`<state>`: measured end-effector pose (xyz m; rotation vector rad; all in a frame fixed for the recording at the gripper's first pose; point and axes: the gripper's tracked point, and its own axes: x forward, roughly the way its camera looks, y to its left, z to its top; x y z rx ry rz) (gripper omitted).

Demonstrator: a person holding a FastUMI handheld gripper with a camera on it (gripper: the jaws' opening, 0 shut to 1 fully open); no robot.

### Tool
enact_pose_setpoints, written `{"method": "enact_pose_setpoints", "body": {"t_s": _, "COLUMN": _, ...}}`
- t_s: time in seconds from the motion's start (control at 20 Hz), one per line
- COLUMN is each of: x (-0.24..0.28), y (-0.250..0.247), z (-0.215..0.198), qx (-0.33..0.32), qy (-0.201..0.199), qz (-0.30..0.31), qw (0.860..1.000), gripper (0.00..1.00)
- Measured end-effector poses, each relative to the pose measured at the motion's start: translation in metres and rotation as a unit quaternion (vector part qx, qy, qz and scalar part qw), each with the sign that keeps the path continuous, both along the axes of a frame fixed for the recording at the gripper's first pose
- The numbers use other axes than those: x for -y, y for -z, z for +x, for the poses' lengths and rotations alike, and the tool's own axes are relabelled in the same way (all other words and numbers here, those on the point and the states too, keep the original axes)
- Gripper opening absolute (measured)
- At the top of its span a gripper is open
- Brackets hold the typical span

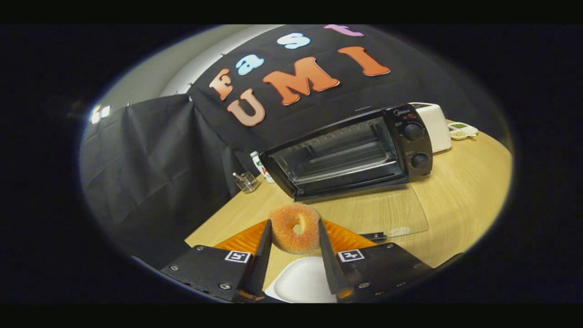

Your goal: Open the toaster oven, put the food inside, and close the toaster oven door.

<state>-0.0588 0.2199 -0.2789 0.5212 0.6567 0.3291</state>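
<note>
Gripper clenched on donut, both fingers pressed to its sides, ring upright and lifted above plate at 6 o'clock. Oven beyond the fingers at 1 o'clock, door already swung down flat on table, glass pane lying between donut and cavity. Rack visible inside, bare. Knobs on the oven's right panel at 2 o'clock. White toaster just behind the oven at 2 o'clock, small dish past it. Glass and bottle at 10 o'clock, beside the oven's left corner.

Step in hand, by the look of it: carrying food toward the open cavity; opening done, loading and closing left. Next move likely calls for travel forward toward 1 o'clock over the lowered door, high enough to clear the pane, then level entry above the rack before letting go. Soft, sugared ring likely prone to squash or slip: firm but gentle grip needed. After release, withdrawal straight back, then a lift under the door's front edge.
</note>
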Motion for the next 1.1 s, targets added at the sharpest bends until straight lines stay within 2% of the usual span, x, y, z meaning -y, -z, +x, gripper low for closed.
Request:
{"method": "enact_pose_setpoints", "body": {"t_s": 0.25, "x": 0.002, "y": 0.002, "z": 0.046, "qx": -0.016, "qy": 0.057, "qz": 0.065, "qw": 0.996, "gripper": 0.55}}
{"method": "enact_pose_setpoints", "body": {"t_s": 0.5, "x": 0.009, "y": 0.013, "z": 0.088, "qx": -0.025, "qy": 0.093, "qz": 0.093, "qw": 0.991, "gripper": 0.55}}
{"method": "enact_pose_setpoints", "body": {"t_s": 0.75, "x": 0.023, "y": 0.027, "z": 0.128, "qx": -0.015, "qy": 0.13, "qz": 0.071, "qw": 0.989, "gripper": 0.55}}
{"method": "enact_pose_setpoints", "body": {"t_s": 0.85, "x": 0.023, "y": 0.027, "z": 0.142, "qx": -0.012, "qy": 0.139, "qz": 0.078, "qw": 0.987, "gripper": 0.55}}
{"method": "enact_pose_setpoints", "body": {"t_s": 1.1, "x": 0.026, "y": 0.038, "z": 0.177, "qx": 0.005, "qy": 0.155, "qz": 0.046, "qw": 0.987, "gripper": 0.54}}
